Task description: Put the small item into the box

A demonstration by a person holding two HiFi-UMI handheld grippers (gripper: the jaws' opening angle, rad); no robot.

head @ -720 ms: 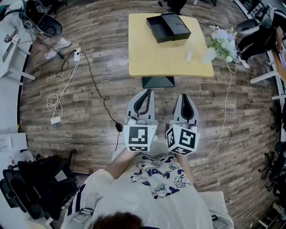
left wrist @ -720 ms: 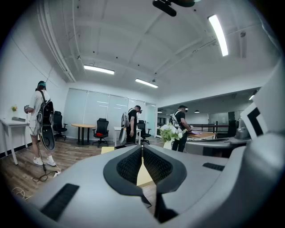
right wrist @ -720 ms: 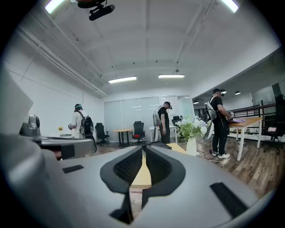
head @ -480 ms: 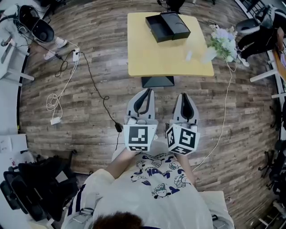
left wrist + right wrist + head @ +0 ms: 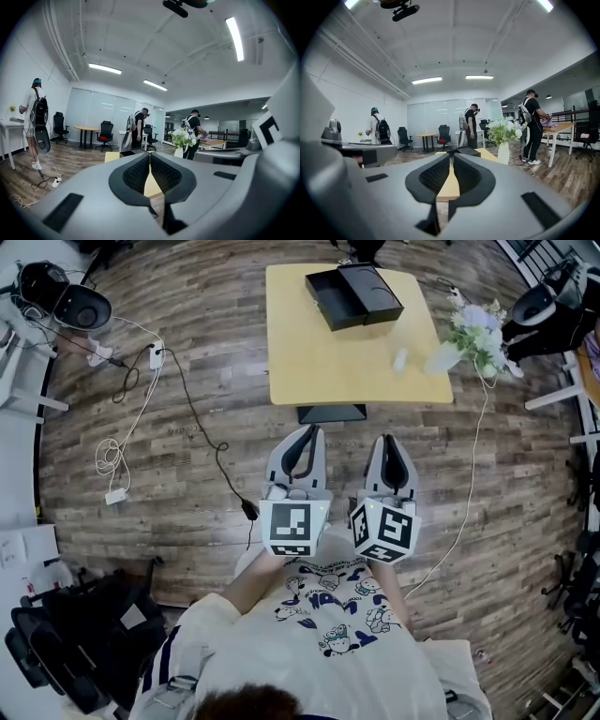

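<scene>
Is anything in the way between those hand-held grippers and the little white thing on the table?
Nothing visible. Only floor lies between the left hand-held gripper, the right hand-held gripper and the table. The small white item lies in the open, a flower vase close beside it; bare tabletop separates it from the black box.

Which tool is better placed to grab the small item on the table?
Right, probably: the item lies right of centre on the table, nearly straight ahead of the right tool; the left tool is further aside. Both are shut, empty.

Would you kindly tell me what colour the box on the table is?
The box is black, clearest in the head view.
</scene>
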